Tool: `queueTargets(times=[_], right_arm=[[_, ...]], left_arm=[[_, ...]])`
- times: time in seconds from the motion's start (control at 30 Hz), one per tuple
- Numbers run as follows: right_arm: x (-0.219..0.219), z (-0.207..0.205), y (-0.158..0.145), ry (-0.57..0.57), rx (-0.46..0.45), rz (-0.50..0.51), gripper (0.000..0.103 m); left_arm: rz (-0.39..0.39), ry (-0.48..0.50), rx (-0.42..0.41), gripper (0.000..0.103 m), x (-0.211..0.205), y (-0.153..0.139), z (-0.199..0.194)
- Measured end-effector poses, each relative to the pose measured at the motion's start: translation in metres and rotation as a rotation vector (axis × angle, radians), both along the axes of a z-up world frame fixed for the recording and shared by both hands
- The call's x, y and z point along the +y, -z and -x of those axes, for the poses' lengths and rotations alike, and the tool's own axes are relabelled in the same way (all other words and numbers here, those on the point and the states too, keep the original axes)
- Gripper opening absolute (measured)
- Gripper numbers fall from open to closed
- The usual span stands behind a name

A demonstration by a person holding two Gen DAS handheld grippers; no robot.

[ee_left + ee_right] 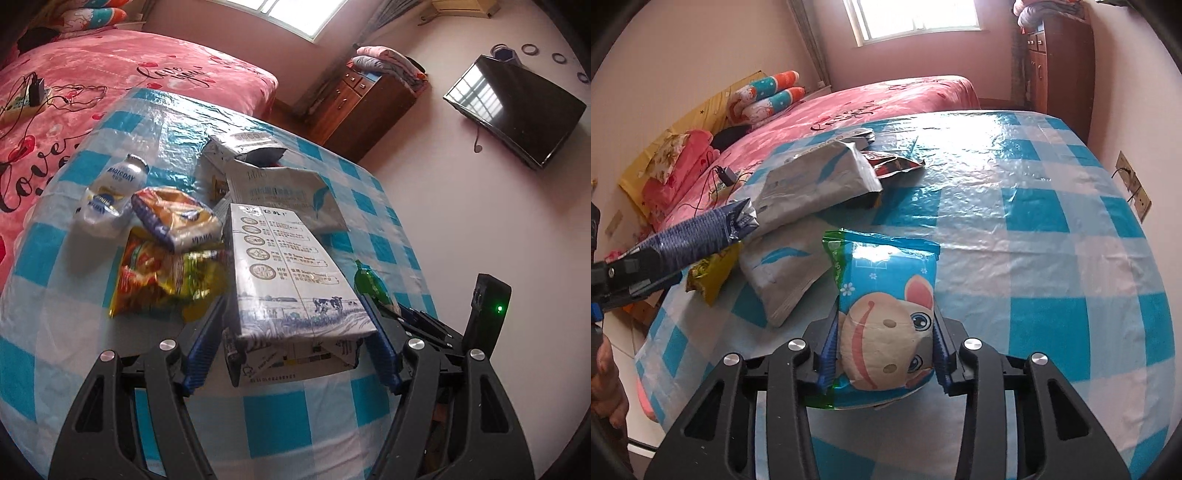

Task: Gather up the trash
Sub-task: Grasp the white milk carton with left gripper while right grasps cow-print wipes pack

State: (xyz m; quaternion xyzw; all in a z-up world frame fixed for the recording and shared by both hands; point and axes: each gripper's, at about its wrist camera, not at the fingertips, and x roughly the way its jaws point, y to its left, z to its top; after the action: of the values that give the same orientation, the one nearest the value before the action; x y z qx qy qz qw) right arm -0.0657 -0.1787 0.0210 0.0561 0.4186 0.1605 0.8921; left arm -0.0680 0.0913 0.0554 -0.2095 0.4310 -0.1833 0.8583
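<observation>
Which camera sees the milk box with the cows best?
The left wrist view. The milk box sits right between the left gripper's fingers, with the cows and print facing the lens. The right wrist view shows only its blue patterned side and folded end at the left edge, no cows.

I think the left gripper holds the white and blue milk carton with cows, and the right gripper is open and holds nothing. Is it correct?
Not fully. In the right wrist view, the right gripper is shut on a blue plastic snack bag with a cartoon pig face. The rest is right: the left gripper holds the white and blue milk carton with cows.
</observation>
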Motion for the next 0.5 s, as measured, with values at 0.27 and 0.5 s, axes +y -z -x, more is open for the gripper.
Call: queueTargets(times=[0.27,0.5], right_arm=[[0.016,0.028,-0.005,-0.03,-0.007,-0.012,0.042],[0.027,0.05,-0.002,-0.045,0.001,0.008,0.042]], left_arm=[[-0.064,0.073,0.033,0.071,-0.004,0.019,0.032],[-0.153,0.069,0.043,0.071,-0.01,0.037,0.041]])
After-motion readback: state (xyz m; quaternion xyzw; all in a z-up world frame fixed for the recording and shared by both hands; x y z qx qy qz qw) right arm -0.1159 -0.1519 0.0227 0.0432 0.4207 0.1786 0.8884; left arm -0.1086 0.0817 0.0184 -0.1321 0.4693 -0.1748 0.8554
